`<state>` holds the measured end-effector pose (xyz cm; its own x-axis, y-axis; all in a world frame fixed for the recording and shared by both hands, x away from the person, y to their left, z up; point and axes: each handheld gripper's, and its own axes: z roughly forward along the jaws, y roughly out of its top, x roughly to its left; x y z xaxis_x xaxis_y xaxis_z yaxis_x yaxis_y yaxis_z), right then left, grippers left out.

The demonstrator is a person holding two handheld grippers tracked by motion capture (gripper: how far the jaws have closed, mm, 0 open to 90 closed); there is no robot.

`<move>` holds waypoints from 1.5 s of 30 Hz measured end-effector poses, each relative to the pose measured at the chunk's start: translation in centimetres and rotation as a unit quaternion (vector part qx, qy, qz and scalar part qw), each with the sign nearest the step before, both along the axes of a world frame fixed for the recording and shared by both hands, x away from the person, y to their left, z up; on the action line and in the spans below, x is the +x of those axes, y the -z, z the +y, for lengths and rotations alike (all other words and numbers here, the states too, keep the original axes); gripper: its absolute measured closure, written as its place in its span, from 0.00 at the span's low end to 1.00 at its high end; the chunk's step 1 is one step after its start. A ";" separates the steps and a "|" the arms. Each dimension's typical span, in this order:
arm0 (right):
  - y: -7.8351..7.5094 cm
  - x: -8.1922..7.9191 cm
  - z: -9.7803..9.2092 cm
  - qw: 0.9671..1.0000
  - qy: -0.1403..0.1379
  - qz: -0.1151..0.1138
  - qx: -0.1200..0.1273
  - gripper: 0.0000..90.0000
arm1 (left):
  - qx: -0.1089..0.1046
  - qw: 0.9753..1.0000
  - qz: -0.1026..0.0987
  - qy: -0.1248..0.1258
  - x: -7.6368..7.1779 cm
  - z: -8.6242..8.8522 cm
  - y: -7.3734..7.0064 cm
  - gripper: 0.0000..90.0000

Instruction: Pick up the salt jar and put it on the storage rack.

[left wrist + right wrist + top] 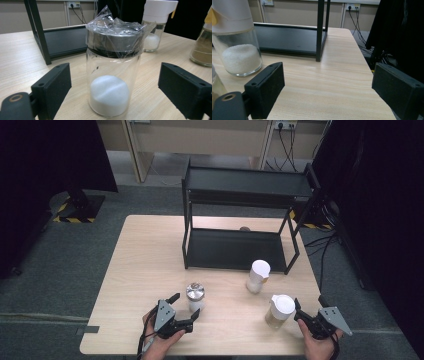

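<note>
A black two-tier rack [235, 250] stands on the wooden table [145, 265].

I see a light wood table [145, 270] standing on grey carpet [60, 260]. A black two-tier metal rack [245, 182] sits on the table's far half. Behind it I make out a beige wall [200, 137] with pale vertical frame posts, a white socket strip [285, 125] and black cables hanging from it. Dark curtains [50, 155] close both sides. At left, a black stand foot [80, 205] rests beside yellow-black hazard tape [72, 219]. The lighting is even and soft.
</note>
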<state>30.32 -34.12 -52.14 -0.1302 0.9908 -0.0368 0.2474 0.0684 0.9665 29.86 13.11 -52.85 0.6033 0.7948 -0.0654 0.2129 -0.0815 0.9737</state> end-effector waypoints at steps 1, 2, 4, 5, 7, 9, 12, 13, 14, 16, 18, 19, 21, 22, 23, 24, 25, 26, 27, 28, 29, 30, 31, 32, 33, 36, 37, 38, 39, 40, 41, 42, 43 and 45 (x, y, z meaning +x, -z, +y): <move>0.0 0.0 0.0 1.000 0.001 -0.002 0.001 0.12 | 0.001 1.000 0.001 0.001 0.0 0.0 0.0 0.13; 0.0 -0.1 0.0 1.000 0.001 -0.003 0.001 0.12 | 0.000 1.000 -0.001 0.002 0.0 0.0 0.0 0.13; 0.0 -0.1 0.0 1.000 0.000 -0.003 0.000 0.12 | 0.001 1.000 -0.005 0.006 0.0 -0.2 0.0 0.14; 0.0 0.0 0.0 1.000 0.000 -0.003 -0.001 0.12 | 0.000 1.000 -0.004 0.007 0.0 -0.3 0.0 0.14; 0.0 0.0 0.0 1.000 0.000 -0.003 -0.001 0.12 | 0.003 1.000 -0.005 0.008 0.1 -0.5 0.0 0.14; 0.0 -0.1 0.0 1.000 0.001 -0.005 0.001 0.12 | 0.001 1.000 -0.007 0.008 0.2 -0.8 -0.1 0.14; 0.0 -0.2 -0.1 1.000 -0.001 -0.009 0.006 0.12 | 0.003 1.000 -0.014 0.006 0.2 -1.0 -0.2 0.14; 0.0 -0.2 -0.1 1.000 0.000 -0.009 0.007 0.12 | 0.003 1.000 -0.014 0.005 0.2 -1.0 -0.2 0.14; 0.0 -0.2 -0.2 1.000 0.001 -0.009 0.008 0.12 | 0.002 1.000 -0.015 0.005 0.2 -1.0 -0.3 0.14; 0.0 -0.1 -0.2 1.000 0.001 -0.008 0.008 0.12 | 0.001 1.000 -0.017 0.005 0.2 -1.0 -0.3 0.14; 0.0 -0.2 -0.2 1.000 0.001 -0.008 0.008 0.12 | 0.001 1.000 -0.021 0.004 0.3 -0.9 -0.5 0.14; 0.0 -0.2 -0.2 1.000 0.001 -0.009 0.008 0.12 | 0.001 1.000 -0.023 0.003 0.3 -1.0 -0.5 0.14; 0.0 -0.2 -0.2 1.000 0.001 -0.010 0.009 0.12 | 0.001 1.000 -0.027 0.002 0.5 -0.9 -0.7 0.15; 0.0 -0.2 -0.2 1.000 0.001 -0.010 0.008 0.12 | 0.000 1.000 -0.028 0.003 0.5 -0.9 -0.7 0.15; 0.0 -0.2 -0.2 1.000 0.002 -0.010 0.008 0.12 | 0.000 1.000 -0.029 0.003 0.6 -1.0 -0.8 0.16; 0.0 -0.2 -0.1 1.000 0.002 -0.010 0.008 0.12 | 0.000 1.000 -0.031 0.004 0.7 -1.0 -0.8 0.17; 0.0 -0.2 -0.1 1.000 0.002 -0.010 0.007 0.12 | 0.000 0.999 -0.033 0.005 0.8 -1.1 -0.9 0.17; 0.0 -0.2 -0.1 1.000 0.002 -0.010 0.007 0.12 | -0.001 0.999 -0.034 0.007 0.8 -1.2 -1.0 0.18; 0.0 -0.2 -0.1 1.000 0.002 -0.010 0.008 0.12 | 0.000 0.999 -0.037 0.009 1.0 -1.4 -1.1 0.18; 0.0 -0.2 -0.1 1.000 0.002 -0.010 0.008 0.12 | 0.001 0.999 -0.037 0.009 1.0 -1.5 -1.1 0.19; 0.0 -0.2 -0.1 1.000 0.002 -0.010 0.008 0.12 | 0.001 0.999 -0.037 0.009 1.0 -1.5 -1.1 0.19; 0.0 -0.2 -0.2 1.000 0.002 -0.010 0.009 0.12 | 0.004 0.999 -0.037 0.008 1.1 -1.6 -1.1 0.19; 0.0 -0.2 -0.2 1.000 0.002 -0.011 0.009 0.12 | 0.005 0.999 -0.037 0.003 1.1 -1.6 -1.1 0.19; 0.0 -0.2 -0.2 1.000 0.002 -0.011 0.009 0.12 | 0.005 0.999 -0.037 0.003 1.1 -1.6 -1.1 0.20; 0.0 -0.2 -0.2 1.000 0.001 -0.011 0.009 0.12 | 0.004 0.999 -0.037 -0.001 1.1 -1.6 -1.1 0.20; 0.0 -0.2 -0.2 1.000 0.001 -0.010 0.008 0.12 | 0.001 0.999 -0.040 -0.003 1.2 -1.6 -1.1 0.22; 0.0 -0.2 -0.1 1.000 0.001 -0.010 0.007 0.12 | 0.000 0.999 -0.041 -0.003 1.3 -1.6 -1.1 0.23; 0.0 -0.2 -0.1 1.000 0.001 -0.010 0.007 0.12 | 0.000 0.999 -0.041 -0.003 1.3 -1.6 -1.1 0.24; 0.0 -0.2 -0.1 1.000 0.001 -0.010 0.007 0.12 | -0.001 0.999 -0.042 -0.002 1.5 -1.7 -1.1 0.24; 0.0 -0.2 -0.1 1.000 0.001 -0.010 0.007 0.12 | -0.001 0.999 -0.042 -0.002 1.5 -1.7 -1.1 0.25; 0.0 -0.2 -0.1 1.000 0.001 -0.010 0.007 0.12 | -0.002 0.999 -0.043 -0.003 1.7 -1.9 -1.1 0.25; 0.0 -0.2 -0.1 1.000 0.001 -0.009 0.007 0.12 | -0.001 0.999 -0.044 -0.003 1.8 -1.9 -1.2 0.26; 0.0 -0.2 -0.1 1.000 0.002 -0.009 0.006 0.12 | 0.000 0.999 -0.044 -0.004 1.9 -2.0 -1.2 0.27; 0.0 -0.2 -0.1 1.000 0.002 -0.009 0.006 0.12 | 0.001 0.999 -0.045 -0.005 2.1 -2.2 -1.2 0.31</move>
